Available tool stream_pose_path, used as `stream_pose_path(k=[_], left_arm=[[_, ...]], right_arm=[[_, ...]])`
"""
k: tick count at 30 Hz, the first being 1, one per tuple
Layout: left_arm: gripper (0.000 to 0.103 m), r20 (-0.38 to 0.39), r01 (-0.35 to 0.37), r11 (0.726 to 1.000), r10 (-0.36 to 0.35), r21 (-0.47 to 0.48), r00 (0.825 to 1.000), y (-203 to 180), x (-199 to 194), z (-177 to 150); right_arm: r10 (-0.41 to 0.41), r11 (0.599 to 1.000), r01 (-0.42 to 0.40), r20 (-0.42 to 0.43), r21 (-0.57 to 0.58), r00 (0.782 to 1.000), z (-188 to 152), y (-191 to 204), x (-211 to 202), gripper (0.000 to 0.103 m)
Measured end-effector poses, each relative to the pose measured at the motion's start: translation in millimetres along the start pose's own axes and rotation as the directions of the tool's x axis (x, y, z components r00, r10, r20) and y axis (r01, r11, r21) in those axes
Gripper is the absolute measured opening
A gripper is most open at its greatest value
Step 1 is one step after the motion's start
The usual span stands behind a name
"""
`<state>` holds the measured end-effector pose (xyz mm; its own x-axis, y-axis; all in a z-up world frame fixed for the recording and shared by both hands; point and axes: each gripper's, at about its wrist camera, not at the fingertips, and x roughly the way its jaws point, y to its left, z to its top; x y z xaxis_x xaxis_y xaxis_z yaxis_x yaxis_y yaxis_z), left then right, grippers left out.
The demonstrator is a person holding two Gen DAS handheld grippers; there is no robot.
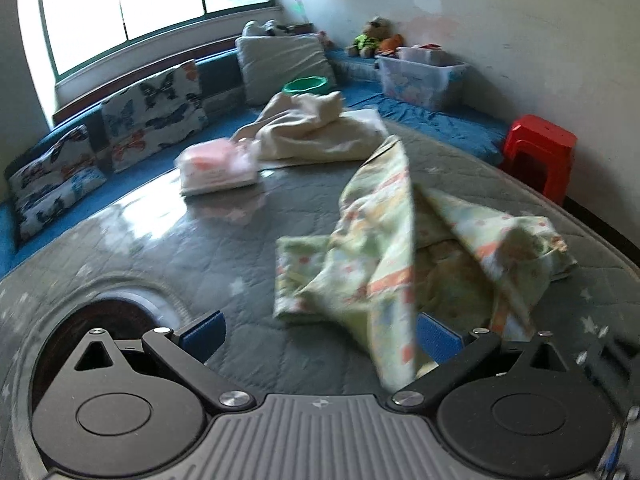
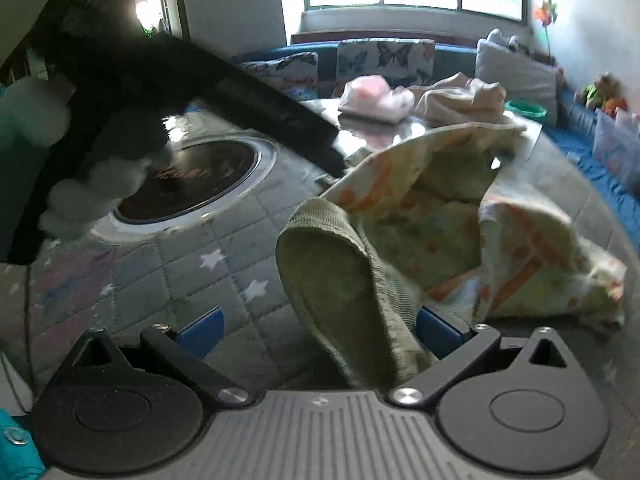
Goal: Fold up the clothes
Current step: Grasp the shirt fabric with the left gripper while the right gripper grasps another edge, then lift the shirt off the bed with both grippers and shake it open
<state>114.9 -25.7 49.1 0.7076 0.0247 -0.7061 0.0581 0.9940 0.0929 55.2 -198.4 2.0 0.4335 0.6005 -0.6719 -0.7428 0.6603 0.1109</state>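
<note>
Both claws gape over a quilted, star-printed table (image 1: 160,248) bearing a rumpled garment (image 1: 400,248), cushions (image 1: 152,112) behind.

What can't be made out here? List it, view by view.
- Left wrist view: motion blur smears the patterned garment; its type stays unclear.
- Left wrist view: cloth covers the right blue pad, hiding the left gripper contact.
- Right wrist view: ribbed cuff hides the right gripper contact.
- Right wrist view: the black device is blurred.

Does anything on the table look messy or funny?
Yes. The green patterned garment lies crumpled and bunched near the tongs, not flat. Behind it a cream cloth sits in a rumpled heap, while the pink clothes beside it look neatly folded.
</note>
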Motion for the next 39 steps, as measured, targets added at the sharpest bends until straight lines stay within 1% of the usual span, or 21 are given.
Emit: stream_pose_path(k=[4, 6, 7, 9, 10, 12, 13, 15, 18, 23, 25, 26, 27, 28, 30, 31, 33, 34, 35, 37, 39], left_arm=[[0.097, 0.009, 0.039, 0.999, -0.039, 0.015, 0.999, -11.4, 12.2, 12.4], [0.088, 0.008, 0.045, 0.998, -0.046, 0.037, 0.999, -17.2, 20.4, 16.9], [0.085, 0.002, 0.046, 0.998, -0.046, 0.047, 0.999, -19.0, 26.0, 18.6], [0.071, -0.017, 0.042, 0.998, -0.041, 0.054, 0.999, -20.3, 37.5, 21.2], [0.068, -0.027, 0.040, 0.998, -0.039, 0.057, 0.999, -20.9, 43.3, 22.6], [0.050, -0.048, 0.054, 0.997, -0.052, 0.050, 0.997, -18.4, 52.3, 22.8], [0.046, -0.057, 0.063, 0.997, -0.060, 0.045, 0.997, -16.4, 55.0, 21.9], [0.026, -0.069, 0.078, 0.996, -0.075, 0.038, 0.995, -12.1, 57.9, 19.0], [0.014, -0.080, 0.107, 0.994, -0.105, 0.015, 0.991, -5.7, 57.3, 14.7], [0.011, -0.061, 0.122, 0.992, -0.122, 0.009, 0.991, -2.2, 43.3, 9.9], [0.009, -0.054, 0.128, 0.992, -0.128, 0.008, 0.990, -0.7, 37.7, 8.9], [0.009, -0.050, 0.132, 0.991, -0.131, 0.008, 0.990, 0.0, 35.0, 8.6], [0.009, -0.047, 0.131, 0.991, -0.131, 0.009, 0.990, 0.6, 32.5, 7.9], [0.009, -0.044, 0.128, 0.992, -0.128, 0.009, 0.991, 1.3, 30.2, 6.8], [0.008, -0.040, 0.131, 0.991, -0.131, 0.004, 0.991, 3.0, 26.2, 5.5], [0.008, -0.038, 0.133, 0.991, -0.133, 0.001, 0.990, 4.2, 24.1, 4.7], [0.008, -0.031, 0.131, 0.991, -0.131, -0.002, 0.991, 6.8, 20.1, 3.3], [0.008, -0.029, 0.131, 0.991, -0.131, -0.004, 0.991, 8.4, 18.1, 2.6], [0.007, -0.027, 0.131, 0.991, -0.131, -0.008, 0.991, 10.1, 16.1, 2.1], [0.007, -0.022, 0.131, 0.991, -0.131, -0.009, 0.991, 13.0, 11.3, 0.4], [0.007, -0.015, 0.132, 0.991, -0.132, -0.009, 0.991, 14.8, 5.5, -1.2]], right_arm=[[0.002, 1.000, -0.003, 0.023, 0.007, 1.000, 0.8, -0.8, -10.4, 0.103], [-0.004, 1.000, 0.003, 0.038, 0.017, 0.999, 2.6, -3.2, -17.2, 0.103], [-0.010, 1.000, 0.009, 0.047, 0.020, 0.999, 3.7, -4.6, -20.7, 0.103], [-0.024, 0.999, 0.022, 0.065, 0.029, 0.998, 6.2, -7.7, -28.0, 0.103], [-0.031, 0.999, 0.029, 0.075, 0.034, 0.997, 7.8, -9.7, -31.9, 0.103], [-0.050, 0.998, 0.046, 0.097, 0.046, 0.994, 11.6, -14.8, -39.4, 0.102], [-0.059, 0.997, 0.053, 0.108, 0.056, 0.992, 13.7, -17.7, -42.8, 0.102], [-0.076, 0.995, 0.067, 0.127, 0.075, 0.989, 18.2, -24.3, -46.9, 0.102], [-0.127, 0.988, 0.112, 0.145, 0.107, 0.981, 25.8, -36.5, -46.8, 0.098], [-0.229, 0.962, 0.206, 0.121, 0.182, 0.966, 38.2, -66.9, -22.1, 0.088], [-0.244, 0.953, 0.220, 0.100, 0.208, 0.965, 40.2, -76.1, -11.0, 0.082], [-0.247, 0.950, 0.224, 0.086, 0.219, 0.965, 39.4, -79.7, -5.6, 0.081], [-0.248, 0.948, 0.226, 0.073, 0.224, 0.966, 38.5, -83.1, 0.5, 0.076], [-0.255, 0.946, 0.236, 0.062, 0.221, 0.965, 37.8, -84.6, 5.7, 0.068], [-0.279, 0.941, 0.265, 0.040, 0.209, 0.959, 36.0, -85.9, 15.4, 0.060], [-0.288, 0.938, 0.276, 0.030, 0.212, 0.957, 34.5, -87.3, 19.0, 0.049], [-0.301, 0.929, 0.290, 0.013, 0.229, 0.954, 30.6, -90.7, 24.2, 0.036], [-0.303, 0.926, 0.292, 0.011, 0.241, 0.953, 28.2, -92.4, 23.8, 0.027], [-0.303, 0.922, 0.290, 0.013, 0.256, 0.953, 25.5, -94.2, 21.5, 0.024], [-0.306, 0.919, 0.288, 0.028, 0.269, 0.952, 23.1, -94.3, 13.8, 0.012], [-0.310, 0.920, 0.284, 0.061, 0.270, 0.949, 19.5, -91.4, 0.0, 0.008]])
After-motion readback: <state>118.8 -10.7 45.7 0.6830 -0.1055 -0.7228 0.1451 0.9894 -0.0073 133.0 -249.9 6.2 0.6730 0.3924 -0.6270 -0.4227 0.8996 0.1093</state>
